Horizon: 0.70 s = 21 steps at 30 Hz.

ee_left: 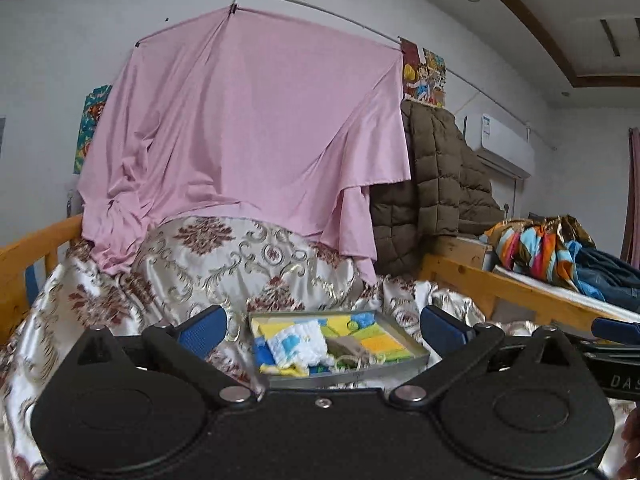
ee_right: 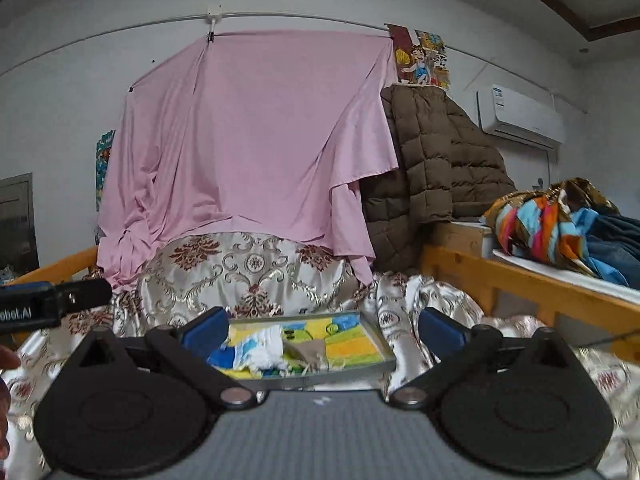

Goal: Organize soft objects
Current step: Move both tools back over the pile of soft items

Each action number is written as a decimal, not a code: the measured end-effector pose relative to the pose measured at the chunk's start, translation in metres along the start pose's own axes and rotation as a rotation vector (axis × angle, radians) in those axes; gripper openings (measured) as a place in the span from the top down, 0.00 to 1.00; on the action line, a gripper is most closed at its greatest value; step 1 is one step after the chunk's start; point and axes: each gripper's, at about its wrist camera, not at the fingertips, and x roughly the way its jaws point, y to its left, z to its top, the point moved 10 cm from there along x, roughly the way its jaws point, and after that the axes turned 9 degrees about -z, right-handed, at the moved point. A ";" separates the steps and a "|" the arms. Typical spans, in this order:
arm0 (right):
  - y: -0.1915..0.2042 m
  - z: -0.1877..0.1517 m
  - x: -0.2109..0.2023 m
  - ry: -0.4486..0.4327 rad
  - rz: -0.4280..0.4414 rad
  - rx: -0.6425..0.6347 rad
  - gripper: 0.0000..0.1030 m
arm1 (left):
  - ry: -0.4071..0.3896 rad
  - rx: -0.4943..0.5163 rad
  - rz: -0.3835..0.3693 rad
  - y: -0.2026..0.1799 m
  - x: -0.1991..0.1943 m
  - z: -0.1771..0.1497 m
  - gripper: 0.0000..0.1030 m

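Both the left claw (ee_left: 323,326) and the right claw (ee_right: 323,328) stand wide apart, gripping nothing. Just beyond them a shallow tray (ee_left: 416,364) of folded cloths (ee_left: 296,344) sits on the patterned bedspread (ee_left: 224,256). Behind, a pink sheet (ee_left: 248,128) hangs against the wall.

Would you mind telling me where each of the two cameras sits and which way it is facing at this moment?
Left wrist view: sits on the left gripper, facing almost level over the bed at the tray of folded cloths and the pink sheet; its open blue fingers and part of the right gripper show.
Right wrist view: sits on the right gripper, facing the same way, slightly further right; its open fingers and part of the left gripper show.
Shared: tray, pink sheet, brown jacket, patterned bedspread.
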 end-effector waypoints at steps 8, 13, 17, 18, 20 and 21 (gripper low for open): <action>0.002 -0.045 -0.038 0.046 -0.015 -0.025 0.00 | 0.075 0.037 0.029 0.002 -0.034 -0.038 0.01; 0.009 -0.073 -0.050 0.098 -0.012 -0.058 0.00 | 0.142 0.073 0.032 -0.002 -0.039 -0.066 0.01; 0.013 -0.095 -0.053 0.145 -0.003 -0.069 0.00 | 0.232 0.129 0.025 0.002 -0.033 -0.092 0.01; 0.013 -0.098 -0.052 0.153 -0.002 -0.071 0.00 | 0.250 0.140 0.029 0.004 -0.031 -0.096 0.01; 0.013 -0.107 -0.051 0.174 -0.003 -0.072 0.00 | 0.283 0.152 0.039 0.009 -0.028 -0.105 0.01; 0.012 -0.110 -0.049 0.184 0.000 -0.069 0.00 | 0.293 0.154 0.042 0.011 -0.027 -0.108 0.01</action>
